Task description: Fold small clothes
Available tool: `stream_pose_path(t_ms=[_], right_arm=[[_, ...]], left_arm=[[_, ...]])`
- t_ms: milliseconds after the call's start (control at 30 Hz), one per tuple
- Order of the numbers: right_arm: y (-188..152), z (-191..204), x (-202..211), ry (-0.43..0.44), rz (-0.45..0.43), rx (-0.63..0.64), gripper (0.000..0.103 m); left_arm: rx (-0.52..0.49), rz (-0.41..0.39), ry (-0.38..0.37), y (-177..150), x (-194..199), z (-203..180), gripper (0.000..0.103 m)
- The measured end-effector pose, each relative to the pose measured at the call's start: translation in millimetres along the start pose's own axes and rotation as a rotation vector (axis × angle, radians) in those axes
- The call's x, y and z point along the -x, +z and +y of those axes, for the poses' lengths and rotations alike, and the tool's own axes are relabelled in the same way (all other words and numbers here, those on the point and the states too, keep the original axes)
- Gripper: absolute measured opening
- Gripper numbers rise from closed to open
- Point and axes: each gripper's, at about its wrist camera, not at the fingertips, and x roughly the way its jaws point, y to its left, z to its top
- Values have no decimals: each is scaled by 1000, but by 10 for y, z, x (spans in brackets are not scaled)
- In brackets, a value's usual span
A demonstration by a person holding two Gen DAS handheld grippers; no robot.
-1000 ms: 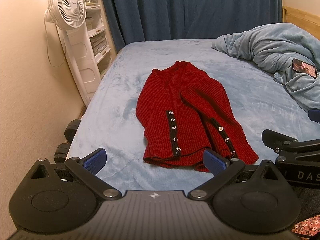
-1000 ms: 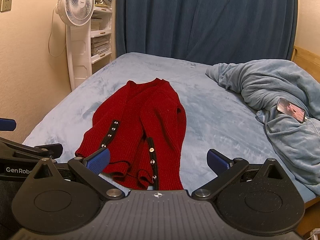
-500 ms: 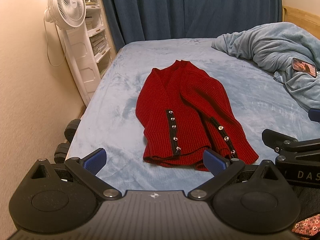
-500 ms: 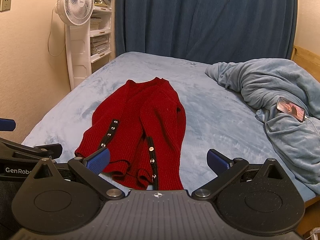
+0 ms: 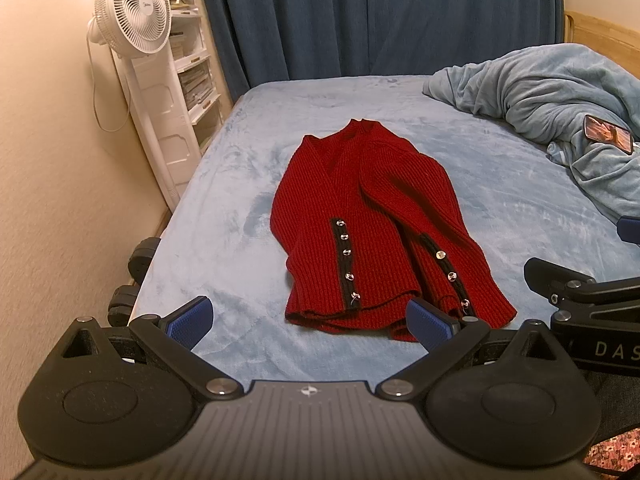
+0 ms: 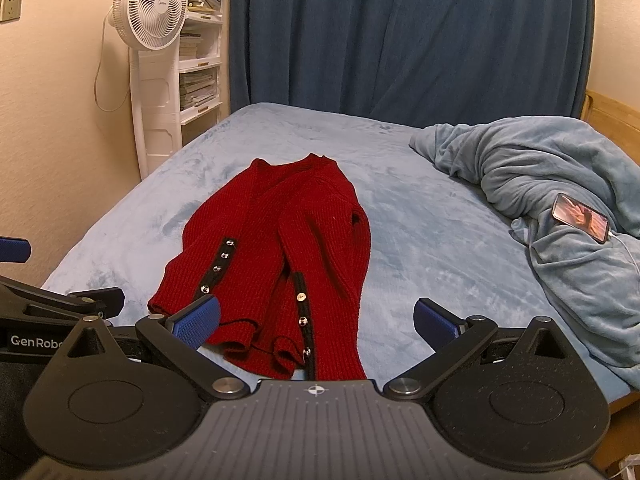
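A red knit cardigan point(image 5: 372, 224) with black button bands lies on the blue bed point(image 5: 224, 248), collar away from me, both sleeves folded in over its front. In the right wrist view the same cardigan point(image 6: 280, 256) fills the middle. My left gripper point(image 5: 310, 320) hovers open just short of the hem, nothing between its blue pads. My right gripper point(image 6: 316, 322) is open too, held over the hem's right part, empty. Each gripper's body shows at the edge of the other's view.
A crumpled blue blanket point(image 6: 540, 184) with a phone point(image 6: 582, 223) on it takes up the bed's right side. A white standing fan point(image 5: 134, 12) and shelves stand by the left wall. A dark blue curtain point(image 6: 400, 36) hangs behind. Bare sheet lies left of the cardigan.
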Motion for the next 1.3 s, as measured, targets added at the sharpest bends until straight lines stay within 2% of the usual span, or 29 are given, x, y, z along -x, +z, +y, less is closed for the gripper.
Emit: stream_pose_path(t_ms=[467,600,700,933,1133,1300], right_arm=[[-38,13,-74,-4,21,1,102],[-57,14,-159,-2,48,-5,102],[-69,-40,-277,-5,81,-29,102],[-17,-344,-1017,-36,193,-132,102],[69,-312,-1878,31,301,-88,102],[269,-189,-2527,57,320,-68,102]], left_arm=[[-10,39,-1,-51,-88,-49,103],[-4,88,-16,-52,-195,-41,103],[2,153,-26,-60,-335,-29,103],[50,333,-50,-71,-837,67,103],[57,404,-14,-63,-1225,146,103],[79,457,3,-46,-1504,227,103]])
